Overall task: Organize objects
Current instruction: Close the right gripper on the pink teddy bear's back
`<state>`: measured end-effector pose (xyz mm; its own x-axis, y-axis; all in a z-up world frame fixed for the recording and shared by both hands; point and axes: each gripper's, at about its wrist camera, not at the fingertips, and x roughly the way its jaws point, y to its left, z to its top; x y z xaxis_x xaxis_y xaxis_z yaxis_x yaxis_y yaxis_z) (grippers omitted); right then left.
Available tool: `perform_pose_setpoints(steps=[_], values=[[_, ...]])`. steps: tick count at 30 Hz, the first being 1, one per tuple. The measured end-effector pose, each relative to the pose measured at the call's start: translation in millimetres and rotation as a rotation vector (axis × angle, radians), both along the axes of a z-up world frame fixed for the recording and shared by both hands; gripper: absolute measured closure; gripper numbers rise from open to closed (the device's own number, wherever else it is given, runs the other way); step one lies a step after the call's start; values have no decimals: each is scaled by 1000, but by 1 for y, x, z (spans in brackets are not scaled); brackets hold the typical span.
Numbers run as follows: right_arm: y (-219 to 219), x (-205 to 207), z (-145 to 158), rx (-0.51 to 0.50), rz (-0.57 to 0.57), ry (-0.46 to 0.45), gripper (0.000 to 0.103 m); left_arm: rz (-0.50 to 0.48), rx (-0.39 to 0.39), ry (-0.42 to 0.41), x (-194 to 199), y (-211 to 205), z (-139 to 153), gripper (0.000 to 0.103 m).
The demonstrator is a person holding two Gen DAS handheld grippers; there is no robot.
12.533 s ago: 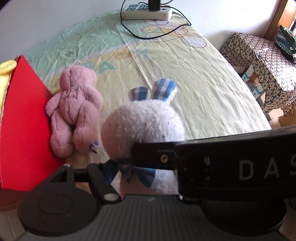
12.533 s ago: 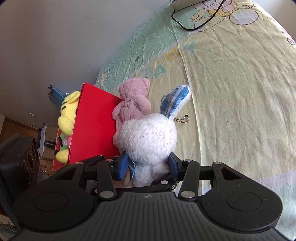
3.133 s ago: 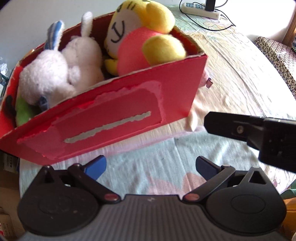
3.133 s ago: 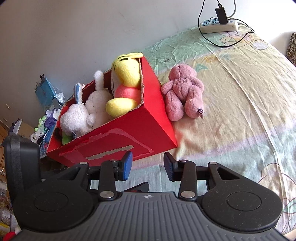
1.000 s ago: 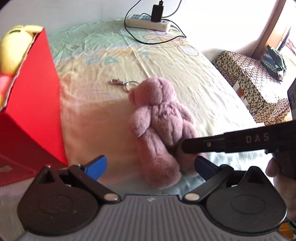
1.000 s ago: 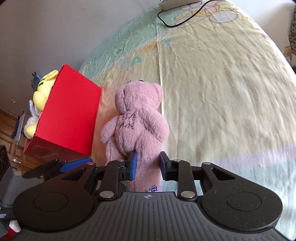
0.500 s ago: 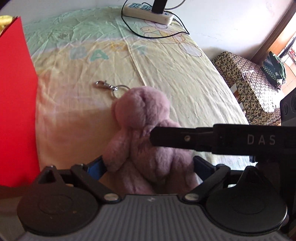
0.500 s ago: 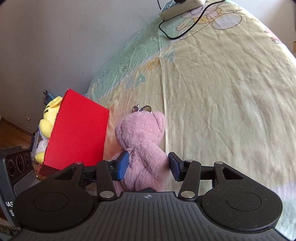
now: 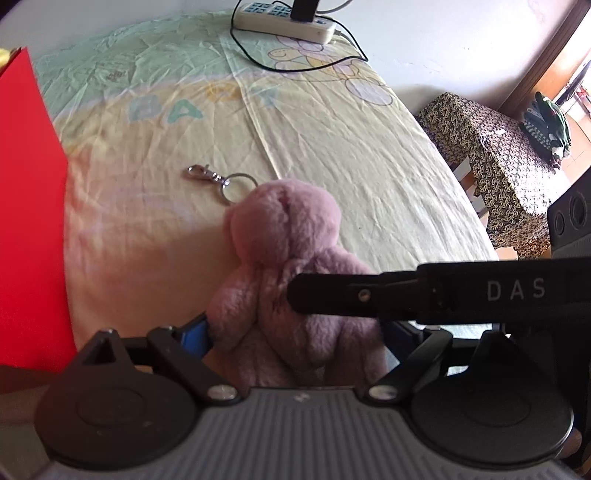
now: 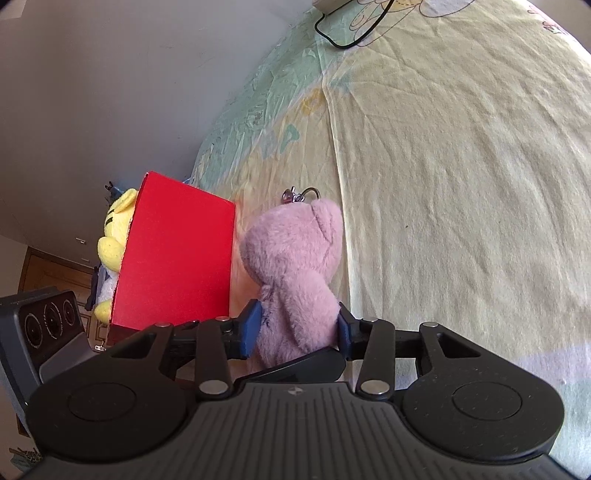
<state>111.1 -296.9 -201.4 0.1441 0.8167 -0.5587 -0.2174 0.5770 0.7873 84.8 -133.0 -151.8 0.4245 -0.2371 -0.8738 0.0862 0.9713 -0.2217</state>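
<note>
The pink plush bear (image 9: 284, 266) lies on the yellow and green bedsheet (image 9: 332, 147), its head pointing away from both cameras and its lower body between the fingers of 2 grippers at once. A metal keyring with a clasp (image 9: 218, 181) sits on the sheet just beyond its head, and appears joined to the top of the head, though the link is too small to make out. In the right wrist view the bear (image 10: 295, 273) sits between the blue pads of the right gripper (image 10: 295, 328); both pads press into the fur at its flanks, so the jaws are drawn in on the toy, about as wide apart as its body. In the left wrist view the left gripper (image 9: 295, 334) straddles the same toy from behind: its left blue pad touches the bear's arm, while the right pad is mostly hidden behind the plush and the black finger of the other gripper crossing in front, so I cannot tell whether it is truly squeezing or only framing the toy. Just beside the bear, to its left, stands the red cardboard box (image 10: 177, 258), its side wall close to the toy. A yellow plush toy (image 10: 114, 229) pokes out of the far side of the box. At the far end of the bed lies a white power strip (image 9: 284, 18) with a black cable curling over the sheet, and a patterned cloth-covered stand (image 9: 491, 155) sits off the bed's right side.
</note>
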Motion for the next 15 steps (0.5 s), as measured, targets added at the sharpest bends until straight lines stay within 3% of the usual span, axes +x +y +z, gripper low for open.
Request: perform_pose_setpoints(steps=[10,15], values=[[-16,-7,-3,1,-34,42,57,-23,20,-1,-8,-13,-2,12],[-16,-14,4,-39,-35,-1,54,-25,6,-6,-8,-11,-5,10]])
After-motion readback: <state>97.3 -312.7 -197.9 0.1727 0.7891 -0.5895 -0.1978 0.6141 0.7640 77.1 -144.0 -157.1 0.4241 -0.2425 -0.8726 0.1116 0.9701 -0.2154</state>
